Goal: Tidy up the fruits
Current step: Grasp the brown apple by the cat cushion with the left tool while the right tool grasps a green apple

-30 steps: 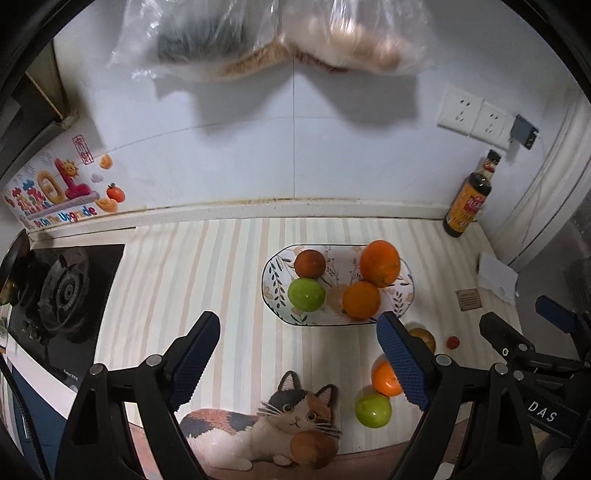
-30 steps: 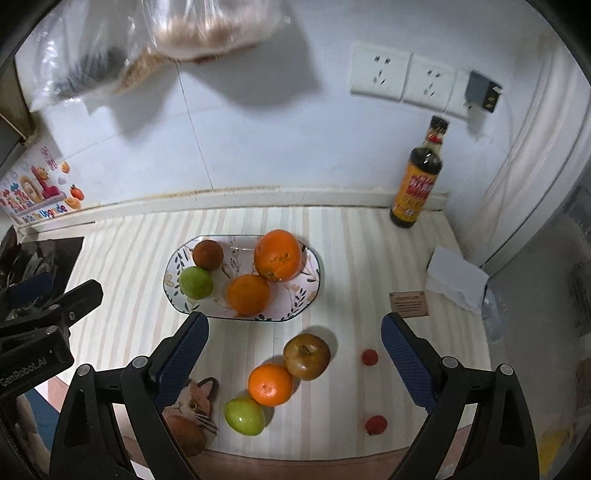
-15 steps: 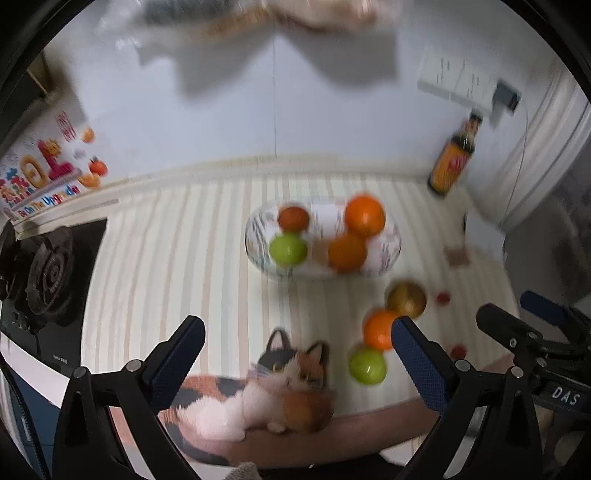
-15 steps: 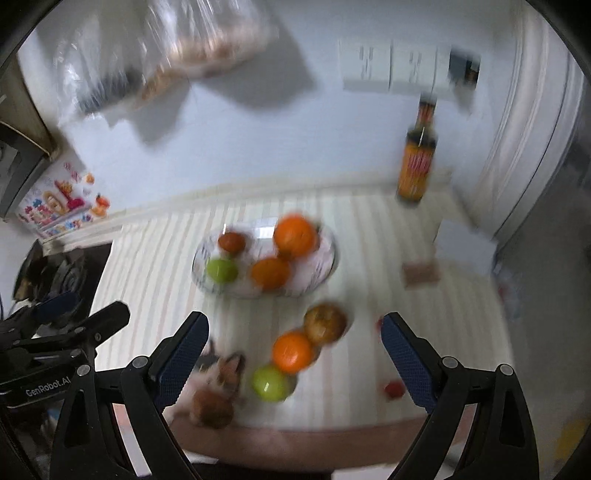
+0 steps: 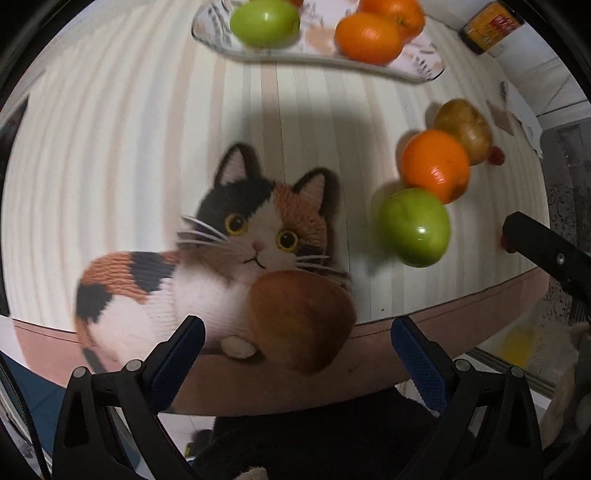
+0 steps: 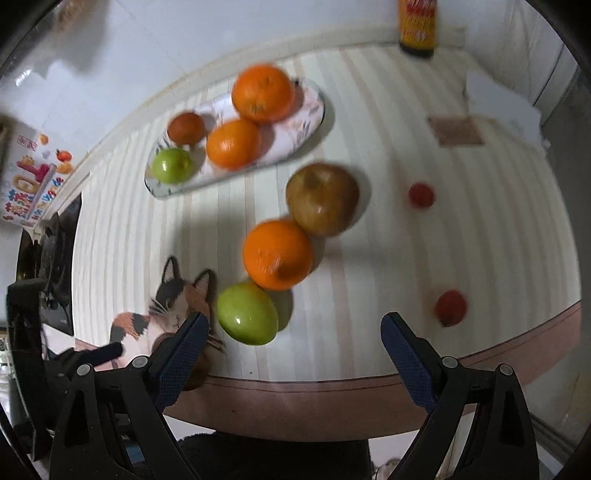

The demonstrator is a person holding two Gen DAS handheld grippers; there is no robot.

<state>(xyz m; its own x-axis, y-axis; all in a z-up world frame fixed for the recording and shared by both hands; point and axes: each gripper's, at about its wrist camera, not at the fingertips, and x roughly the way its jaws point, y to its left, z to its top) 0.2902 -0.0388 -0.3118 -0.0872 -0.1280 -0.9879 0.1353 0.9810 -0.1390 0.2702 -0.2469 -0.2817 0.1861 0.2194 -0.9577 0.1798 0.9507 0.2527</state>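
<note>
Three loose fruits lie in a row on the striped counter: a green apple (image 6: pixel 246 313), an orange (image 6: pixel 277 254) and a brownish apple (image 6: pixel 322 199). Two small red fruits (image 6: pixel 421 195) (image 6: pixel 450 307) sit to their right. The patterned plate (image 6: pixel 314 107) behind holds two oranges, a green apple and a brown fruit. My right gripper (image 6: pixel 291 343) hangs open just in front of the green apple, holding nothing. My left gripper (image 5: pixel 295 347) stands wide open over the counter's front edge, above a brown round fruit (image 5: pixel 301 319) by the cat picture (image 5: pixel 255 229). The green apple (image 5: pixel 415 227) and orange (image 5: pixel 436 164) lie to its right.
A dark sauce bottle (image 6: pixel 416 26) stands at the back wall. A paper card (image 6: pixel 455 130) and white paper (image 6: pixel 498 103) lie at the right. A gas stove (image 6: pixel 55 258) sits at the left end. The counter's front edge (image 6: pixel 332 391) runs just under both grippers.
Both grippers have dropped toward the counter and tipped downward, so the fruits look much larger. The left jaws have spread wider. The fruits themselves have not moved.
</note>
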